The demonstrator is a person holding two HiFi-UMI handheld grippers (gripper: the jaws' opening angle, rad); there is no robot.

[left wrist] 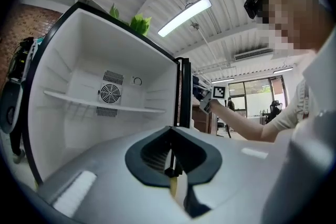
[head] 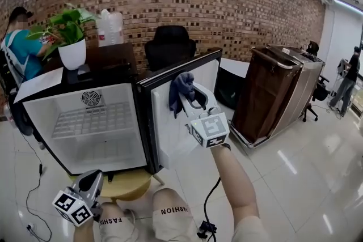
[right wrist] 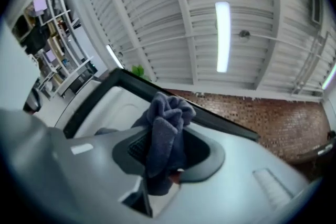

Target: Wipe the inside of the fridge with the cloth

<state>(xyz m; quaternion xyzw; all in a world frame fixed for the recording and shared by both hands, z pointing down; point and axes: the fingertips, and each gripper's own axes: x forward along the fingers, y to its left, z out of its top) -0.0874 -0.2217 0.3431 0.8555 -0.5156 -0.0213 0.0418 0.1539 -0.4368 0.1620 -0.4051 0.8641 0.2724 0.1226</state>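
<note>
The right claw (head: pixel 184 100) was clenched on the dark blue cloth (head: pixel 180 86), raised before the open door (head: pixel 170 139), with the fridge (head: pixel 85 147) cavity at about eight o'clock from it. The cloth looked soft, light and floppy, so a bunched grip near its middle seemed best. The left claw (head: pixel 95 177) was clenched empty.

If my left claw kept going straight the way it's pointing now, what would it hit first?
Probably the inside of the open fridge, at about its shelf toward the back wall; depth is unclear.
</note>
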